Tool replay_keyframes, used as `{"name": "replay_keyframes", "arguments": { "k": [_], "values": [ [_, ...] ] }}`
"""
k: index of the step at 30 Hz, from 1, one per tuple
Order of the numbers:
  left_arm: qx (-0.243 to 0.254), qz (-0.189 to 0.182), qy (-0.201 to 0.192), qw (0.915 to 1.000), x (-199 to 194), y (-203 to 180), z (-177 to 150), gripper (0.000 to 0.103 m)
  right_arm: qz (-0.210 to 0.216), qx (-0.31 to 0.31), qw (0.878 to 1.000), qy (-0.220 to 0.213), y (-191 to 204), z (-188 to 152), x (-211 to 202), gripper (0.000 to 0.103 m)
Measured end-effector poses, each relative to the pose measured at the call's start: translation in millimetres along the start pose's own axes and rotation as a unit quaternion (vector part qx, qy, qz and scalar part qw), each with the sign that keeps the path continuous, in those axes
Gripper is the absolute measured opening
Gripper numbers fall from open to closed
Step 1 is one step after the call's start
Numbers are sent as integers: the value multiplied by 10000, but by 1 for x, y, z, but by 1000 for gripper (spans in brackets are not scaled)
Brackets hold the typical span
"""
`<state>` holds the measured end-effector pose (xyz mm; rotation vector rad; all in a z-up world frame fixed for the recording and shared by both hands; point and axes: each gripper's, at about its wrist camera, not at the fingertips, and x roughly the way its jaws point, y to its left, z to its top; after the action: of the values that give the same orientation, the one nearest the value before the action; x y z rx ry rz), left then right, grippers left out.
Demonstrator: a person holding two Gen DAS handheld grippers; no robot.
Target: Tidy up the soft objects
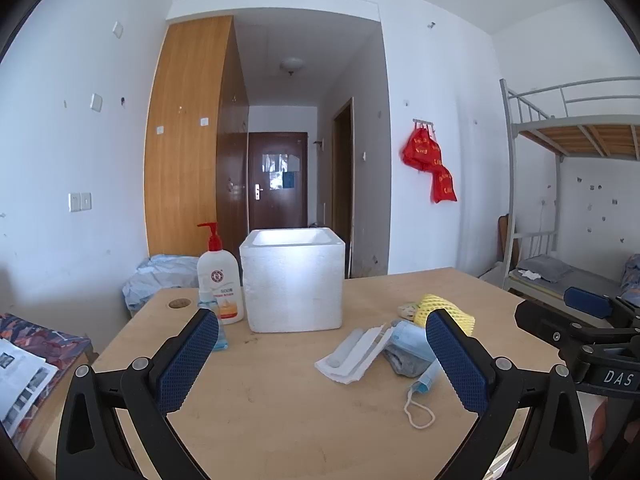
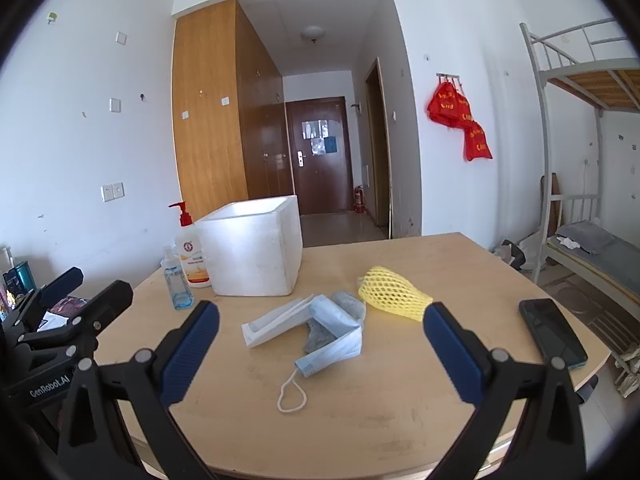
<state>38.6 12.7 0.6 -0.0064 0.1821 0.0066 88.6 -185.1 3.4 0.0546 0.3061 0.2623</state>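
Observation:
A white foam box, open at the top, stands at the back of the wooden table. In front of it lie a white folded packet, a blue face mask with a white ear loop, a grey cloth under the mask, and a yellow foam net. My left gripper is open and empty above the table's near side. My right gripper is open and empty, with the mask between its fingers in view.
A lotion pump bottle and a small clear sanitizer bottle stand left of the box. A black phone lies at the table's right edge. A bunk bed stands to the right.

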Motion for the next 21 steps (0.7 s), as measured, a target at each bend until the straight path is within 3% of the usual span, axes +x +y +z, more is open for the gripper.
{"name": "replay_keyframes", "arguments": {
  "k": [21],
  "values": [
    [-81,36,411,9991,58,0,15,103,-19,-2,9995,308,-16,18,47,103]
  ]
}}
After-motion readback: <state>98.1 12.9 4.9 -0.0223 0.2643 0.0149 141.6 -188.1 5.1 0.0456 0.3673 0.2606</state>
